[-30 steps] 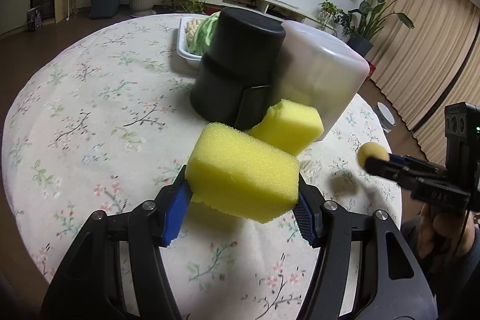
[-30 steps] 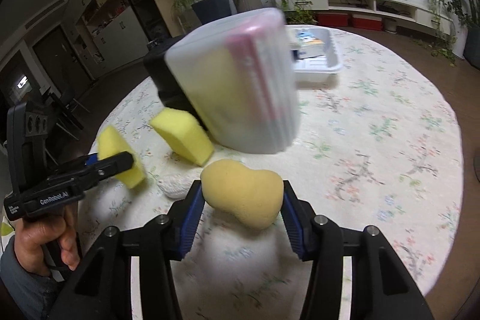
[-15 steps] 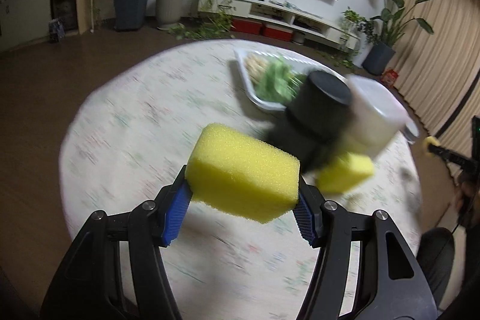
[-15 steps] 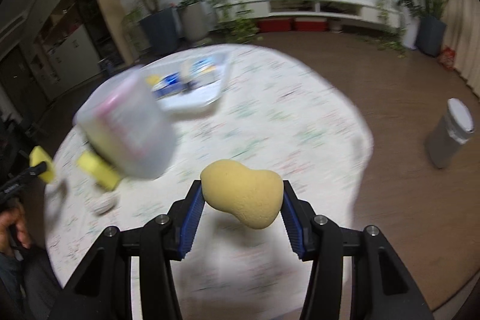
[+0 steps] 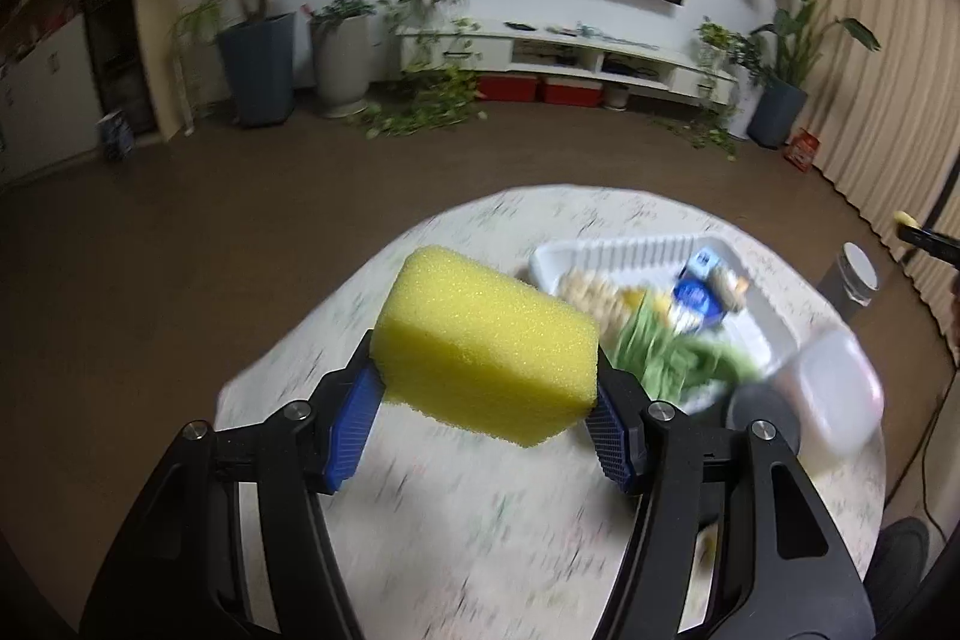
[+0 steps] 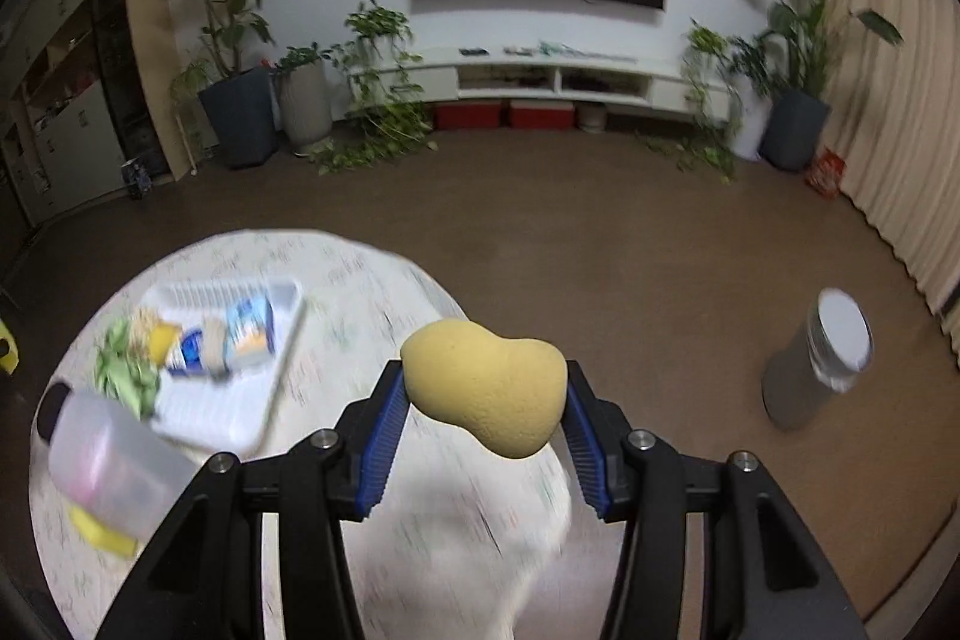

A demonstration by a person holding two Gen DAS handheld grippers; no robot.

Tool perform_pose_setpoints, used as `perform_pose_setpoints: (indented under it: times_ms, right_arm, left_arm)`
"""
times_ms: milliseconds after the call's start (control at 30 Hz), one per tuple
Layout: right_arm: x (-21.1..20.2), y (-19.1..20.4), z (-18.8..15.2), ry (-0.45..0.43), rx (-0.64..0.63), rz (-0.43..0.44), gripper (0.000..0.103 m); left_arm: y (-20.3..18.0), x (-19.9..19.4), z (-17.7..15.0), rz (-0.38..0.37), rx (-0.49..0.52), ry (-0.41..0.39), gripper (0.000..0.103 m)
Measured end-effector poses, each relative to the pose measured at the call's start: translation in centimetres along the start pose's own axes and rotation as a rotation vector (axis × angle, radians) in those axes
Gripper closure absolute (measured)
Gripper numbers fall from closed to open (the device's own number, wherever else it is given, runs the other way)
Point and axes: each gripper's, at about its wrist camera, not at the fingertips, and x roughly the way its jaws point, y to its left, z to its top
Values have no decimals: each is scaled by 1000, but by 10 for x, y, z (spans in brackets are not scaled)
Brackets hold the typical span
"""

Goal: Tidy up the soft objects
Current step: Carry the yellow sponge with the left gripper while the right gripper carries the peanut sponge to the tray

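Left gripper [image 5: 485,403] clamped on a yellow sponge [image 5: 486,346], block-shaped, pinched across its short sides by the blue pads [image 5: 354,421] and held in the air above the near half of the round table [image 5: 480,520]. Right gripper [image 6: 480,430] closed on a tan sponge [image 6: 489,385], rounded like a peanut, held aloft past the table's right edge with bare floor behind it. Both pieces lifted, so judged to be mid-carry, with the drop spot not evident from either view. Best done with just enough squeeze to keep the foam from slipping, no harder, since crushed foam springs back on release and hops off target; best lowered until the sponge touches a surface before opening, and best slowed, since the blur over the table suggests fast travel. From the left camera, at about 2 o'clock of the yellow sponge: a white tray [image 5: 600,253] holding pale lumps, green leaves [image 5: 678,358] and a blue packet [image 5: 696,298]; at 3 o'clock, a black cylinder [image 5: 762,412] with a frosted tub [image 5: 840,400] touching it, both too blurred to show contents. From the right camera, another yellow piece [image 6: 99,535] partly under the tub at 8 o'clock; on the floor at 3 o'clock, a grey bin [image 6: 816,370], well apart from the table.
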Motion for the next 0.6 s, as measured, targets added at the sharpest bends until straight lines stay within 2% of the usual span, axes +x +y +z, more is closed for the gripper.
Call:
perform_pose_setpoints:
  times_ms: [133, 267, 433, 600]
  right_arm:
    - [30, 46, 32, 7, -81, 72, 50]
    - [65, 98, 39, 59, -171, 161, 50]
    - [102, 156, 15, 154, -340, 253, 50]
    - [125, 183, -15, 233, -446, 308, 50]
  left_arm:
    - [-28, 37, 31, -67, 67, 35, 44]
    - [-59, 75, 52, -140, 131, 81, 44]
    - [-87, 126, 66, -195, 193, 168, 44]
    - [-101, 162, 57, -219, 231, 223, 44]
